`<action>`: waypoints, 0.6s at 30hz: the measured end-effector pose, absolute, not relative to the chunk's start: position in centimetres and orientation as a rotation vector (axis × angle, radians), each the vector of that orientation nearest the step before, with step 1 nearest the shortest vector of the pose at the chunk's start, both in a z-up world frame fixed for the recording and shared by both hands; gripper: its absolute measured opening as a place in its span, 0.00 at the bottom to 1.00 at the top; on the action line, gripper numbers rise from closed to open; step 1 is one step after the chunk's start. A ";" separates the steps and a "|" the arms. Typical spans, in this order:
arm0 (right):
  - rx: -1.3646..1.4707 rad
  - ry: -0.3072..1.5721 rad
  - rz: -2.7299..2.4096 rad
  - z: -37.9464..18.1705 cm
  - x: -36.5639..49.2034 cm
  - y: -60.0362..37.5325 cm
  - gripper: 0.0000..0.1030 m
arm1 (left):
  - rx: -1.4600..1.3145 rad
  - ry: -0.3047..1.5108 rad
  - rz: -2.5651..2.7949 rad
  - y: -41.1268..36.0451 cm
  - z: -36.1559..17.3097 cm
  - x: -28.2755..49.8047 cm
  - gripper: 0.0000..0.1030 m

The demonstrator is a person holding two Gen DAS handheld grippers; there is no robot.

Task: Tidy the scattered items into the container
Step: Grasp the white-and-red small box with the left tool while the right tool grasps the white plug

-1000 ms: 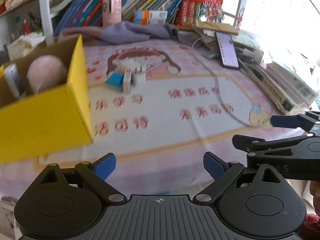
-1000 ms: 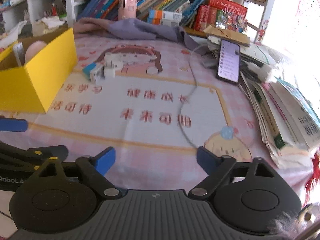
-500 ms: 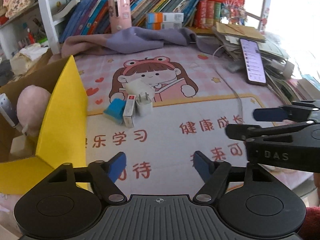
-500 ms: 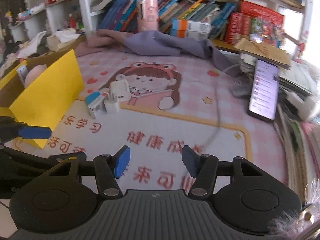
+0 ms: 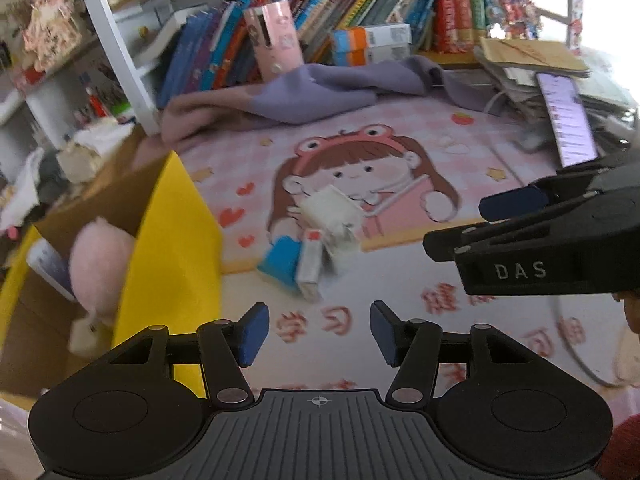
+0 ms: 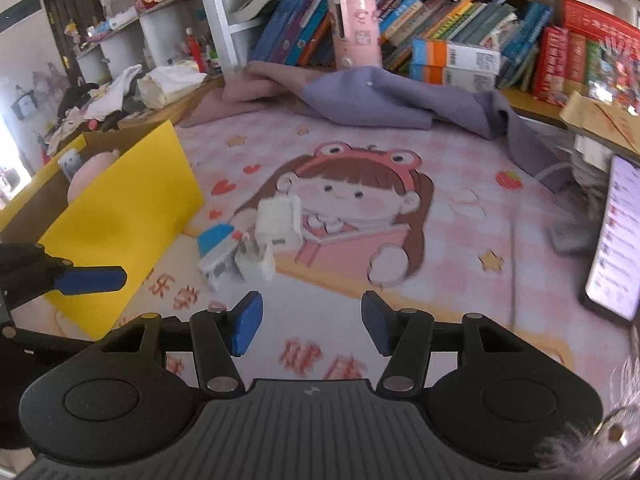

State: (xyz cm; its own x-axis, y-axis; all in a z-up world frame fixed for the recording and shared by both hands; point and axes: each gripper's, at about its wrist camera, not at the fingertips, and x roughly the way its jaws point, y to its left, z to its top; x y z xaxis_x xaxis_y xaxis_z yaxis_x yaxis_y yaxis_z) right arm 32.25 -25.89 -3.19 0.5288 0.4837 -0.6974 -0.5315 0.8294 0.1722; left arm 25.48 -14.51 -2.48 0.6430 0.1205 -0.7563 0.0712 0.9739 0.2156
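Scattered items, one cluster on the cartoon-print mat (image 6: 460, 240) covering the bench, just beside the yellow cardboard box (image 6: 132, 216): white charger block (image 6: 280, 220), smaller white plug adapter (image 6: 256, 262), blue-and-white carton (image 6: 216, 248), all touching; judged light, rigid and smooth-sided, best pinched across opposite flat faces, one piece at a time, as neighbours may slide. Left tongs (image 5: 316, 334) and right tongs (image 6: 308, 326) both gape wide, hold nothing, and hover short of the cluster; the box already contains a pink plush (image 5: 100, 252).
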 end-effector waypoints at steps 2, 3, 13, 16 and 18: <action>-0.062 0.818 0.638 -3.4 33.3 -25.2 0.52 | 0.240 0.881 0.047 -14.5 -2.5 25.8 0.56; -0.065 0.820 0.656 -3.5 33.7 -24.8 0.52 | 0.244 0.885 0.051 -14.5 -2.5 25.8 0.56; -0.162 0.857 0.797 -6.0 37.1 -19.2 0.49 | 0.269 0.929 0.104 -14.0 -2.9 26.4 0.56; -0.199 0.875 0.807 -7.1 37.7 -17.9 0.40 | 0.260 0.934 0.115 -13.8 -2.9 27.0 0.56; -0.197 0.897 0.815 -7.7 38.2 -17.9 0.30 | 0.256 0.939 0.113 -13.7 -3.0 27.5 0.56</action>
